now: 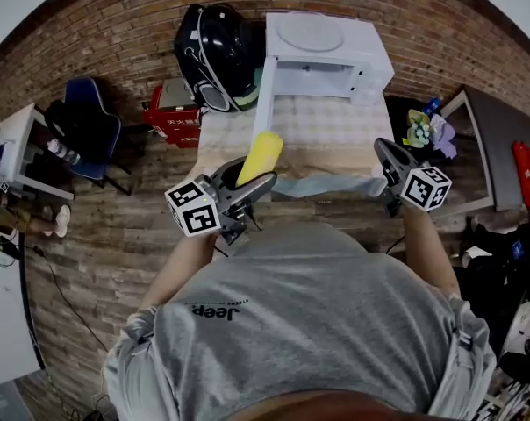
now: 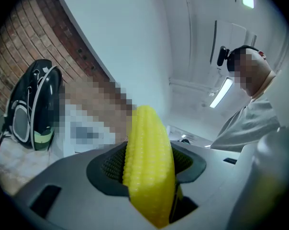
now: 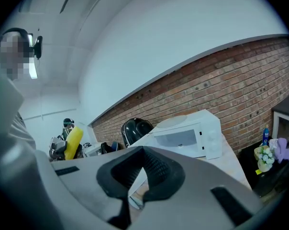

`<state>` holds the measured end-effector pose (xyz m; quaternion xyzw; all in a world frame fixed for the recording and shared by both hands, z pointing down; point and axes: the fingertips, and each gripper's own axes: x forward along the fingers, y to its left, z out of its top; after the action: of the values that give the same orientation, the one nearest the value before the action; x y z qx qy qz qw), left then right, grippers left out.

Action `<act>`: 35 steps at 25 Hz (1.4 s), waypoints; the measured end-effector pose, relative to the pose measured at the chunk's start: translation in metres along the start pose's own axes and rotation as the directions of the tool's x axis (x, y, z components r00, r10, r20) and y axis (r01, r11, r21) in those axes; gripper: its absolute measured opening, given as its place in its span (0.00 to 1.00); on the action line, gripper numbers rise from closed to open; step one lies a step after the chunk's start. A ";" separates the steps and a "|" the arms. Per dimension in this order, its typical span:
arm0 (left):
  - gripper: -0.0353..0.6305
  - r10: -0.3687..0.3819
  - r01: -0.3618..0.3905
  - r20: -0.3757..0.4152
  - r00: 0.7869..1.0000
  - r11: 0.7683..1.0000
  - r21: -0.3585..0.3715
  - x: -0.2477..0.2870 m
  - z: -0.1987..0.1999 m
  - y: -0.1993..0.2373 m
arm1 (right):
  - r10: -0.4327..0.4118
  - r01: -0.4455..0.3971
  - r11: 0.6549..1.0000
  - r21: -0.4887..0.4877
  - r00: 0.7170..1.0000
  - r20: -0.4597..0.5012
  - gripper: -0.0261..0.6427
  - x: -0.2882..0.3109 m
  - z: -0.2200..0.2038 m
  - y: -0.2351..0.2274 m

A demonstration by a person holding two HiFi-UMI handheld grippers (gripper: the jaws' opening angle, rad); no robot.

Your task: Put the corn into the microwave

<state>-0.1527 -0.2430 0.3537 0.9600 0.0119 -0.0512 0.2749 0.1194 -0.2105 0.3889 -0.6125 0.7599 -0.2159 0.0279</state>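
A yellow corn cob (image 1: pixel 261 155) stands tilted between the jaws of my left gripper (image 1: pixel 258 182), which is shut on it. In the left gripper view the corn (image 2: pixel 148 162) fills the gap between the black pads (image 2: pixel 111 166). The white microwave (image 1: pixel 322 55) sits at the table's far end, with its door (image 1: pixel 263 95) swung open to the left. It also shows in the right gripper view, as the microwave (image 3: pixel 183 135) ahead. My right gripper (image 1: pixel 384 152) hangs over the table's right side. Its jaws meet at the tips, shut on nothing.
A pale grey sheet (image 1: pixel 322 185) lies on the table (image 1: pixel 322 134) between the grippers. A black helmet-like object (image 1: pixel 214 46) and a red box (image 1: pixel 173 112) stand left of the microwave. A blue chair (image 1: pixel 89 121) is further left; flowers (image 1: pixel 418 130) and a dark side table (image 1: pixel 502 147) are on the right.
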 end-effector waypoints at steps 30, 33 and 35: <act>0.41 0.357 -0.357 0.205 0.911 0.933 -0.041 0.177 -0.087 0.051 | 0.277 -0.300 0.944 -0.135 0.947 -0.165 0.07 0.001 0.007 -0.200; 0.41 0.437 -0.428 0.147 0.887 0.899 -0.092 0.211 -0.107 0.077 | 0.281 -0.303 0.947 -0.111 0.943 -0.178 0.06 -0.018 -0.007 -0.230; 0.41 0.483 -0.475 0.105 0.869 0.875 -0.092 0.223 -0.113 0.096 | 0.280 -0.300 0.948 -0.102 0.944 -0.176 0.07 -0.026 -0.017 -0.241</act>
<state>0.0840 -0.2657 0.4760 0.9187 -0.2420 -0.0408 0.3096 0.3421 -0.2190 0.4861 -0.4752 0.8538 -0.2086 -0.0406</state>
